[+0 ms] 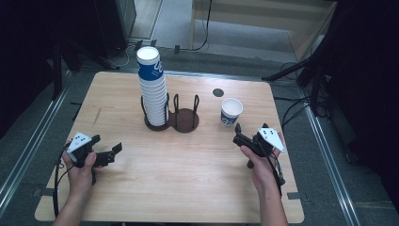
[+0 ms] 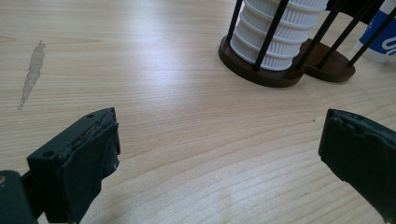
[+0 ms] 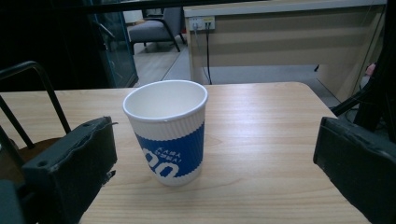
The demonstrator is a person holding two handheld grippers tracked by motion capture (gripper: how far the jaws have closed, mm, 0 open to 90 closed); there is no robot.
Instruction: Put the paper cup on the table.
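Right gripper (image 1: 240, 134) sits near the table's right front, jaws wide apart with nothing between them, aimed at the single paper cup (image 1: 231, 111) standing upright just beyond it. In the right gripper view the cup (image 3: 166, 130) stands between the two jaw lines but a bit farther off, not touched yet. Left gripper (image 1: 113, 151) rests low at the left front, jaws also spread and empty, pointing across bare wood toward the cup holder (image 1: 171, 120).

Progress: looks like the very start of the grab. The loose cup is not picked up yet; what's left, by my guess, is closing on it, lifting it and taking it to the holder or the stack.

Farther back: the dark holder with wire uprights has two round bays. The left bay carries a tall stack of cups (image 1: 152, 84), white ribbed with a blue one on top; the right bay is empty. The wire uprights could snag a cup coming in low. A small dark round spot (image 1: 218, 92) lies on the table (image 1: 188, 188) behind the cup. A long scuff mark (image 2: 31, 72) on the wood at left, harmless.
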